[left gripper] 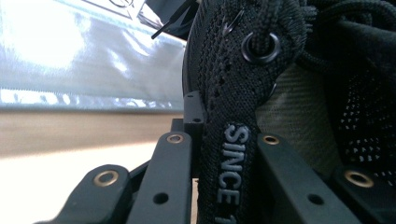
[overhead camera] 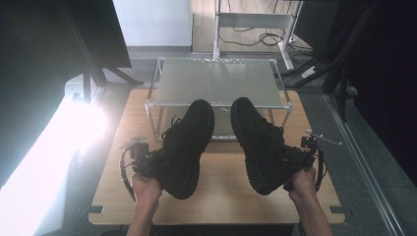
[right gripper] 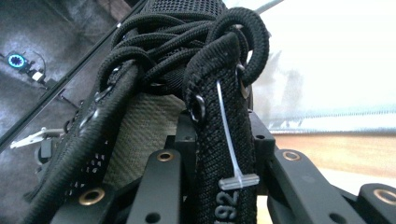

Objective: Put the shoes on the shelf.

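Note:
Two black knit lace-up shoes hang above the wooden table [overhead camera: 221, 194], toes pointing away from me. My left gripper [overhead camera: 150, 164] is shut on the collar of the left shoe [overhead camera: 187, 145]; in the left gripper view the collar strip reading "SINCE" [left gripper: 233, 163] is pinched between the black jaws. My right gripper [overhead camera: 297, 162] is shut on the collar of the right shoe [overhead camera: 258, 142]. The right gripper view has the collar edge [right gripper: 224, 140], with a clear plastic tag fastener, clamped between the jaws under the knotted laces [right gripper: 187, 42].
A low wire-frame rack with a frosted top shelf [overhead camera: 219, 81] stands at the table's far side, just beyond the shoe toes. Bright glare lies to the left [overhead camera: 64, 137]. Desk legs and cables [overhead camera: 275, 37] sit on the floor behind.

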`<state>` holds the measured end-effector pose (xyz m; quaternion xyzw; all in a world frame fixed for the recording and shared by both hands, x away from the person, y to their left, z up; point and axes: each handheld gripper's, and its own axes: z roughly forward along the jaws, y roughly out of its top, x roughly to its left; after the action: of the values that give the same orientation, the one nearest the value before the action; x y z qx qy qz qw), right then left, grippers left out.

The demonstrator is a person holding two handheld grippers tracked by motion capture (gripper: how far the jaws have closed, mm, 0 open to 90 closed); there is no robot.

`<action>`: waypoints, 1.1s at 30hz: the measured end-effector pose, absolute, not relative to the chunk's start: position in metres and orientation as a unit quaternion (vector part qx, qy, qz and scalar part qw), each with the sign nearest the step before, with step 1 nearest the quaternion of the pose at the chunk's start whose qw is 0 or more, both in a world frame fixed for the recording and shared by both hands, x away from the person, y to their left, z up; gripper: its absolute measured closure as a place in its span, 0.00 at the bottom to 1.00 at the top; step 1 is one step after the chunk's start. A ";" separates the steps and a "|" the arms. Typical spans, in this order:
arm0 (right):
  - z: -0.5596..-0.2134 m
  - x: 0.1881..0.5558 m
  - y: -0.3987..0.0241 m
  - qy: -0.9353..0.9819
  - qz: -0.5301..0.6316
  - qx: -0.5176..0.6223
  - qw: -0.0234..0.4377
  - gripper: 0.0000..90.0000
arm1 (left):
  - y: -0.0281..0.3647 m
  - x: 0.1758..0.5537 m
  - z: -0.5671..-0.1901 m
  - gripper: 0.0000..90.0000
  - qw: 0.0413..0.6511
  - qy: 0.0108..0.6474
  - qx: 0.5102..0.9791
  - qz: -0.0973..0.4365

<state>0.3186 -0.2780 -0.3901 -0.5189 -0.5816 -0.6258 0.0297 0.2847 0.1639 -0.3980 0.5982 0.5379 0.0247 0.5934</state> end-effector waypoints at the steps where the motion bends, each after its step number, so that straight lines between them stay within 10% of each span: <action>1: -0.388 0.320 -0.277 -0.579 -0.628 -0.519 0.030 0.81 | 0.164 0.286 -0.396 0.91 0.594 0.538 0.597 0.025; 33: -0.335 0.381 -0.243 -0.564 -0.628 -0.536 0.007 0.81 | 0.149 0.361 -0.347 0.90 0.611 0.568 0.549 0.045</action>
<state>0.3814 -0.2426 -0.3354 -0.5361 -0.5643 -0.6278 0.0069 0.3611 0.1494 -0.3471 0.5493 0.5684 0.0445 0.6109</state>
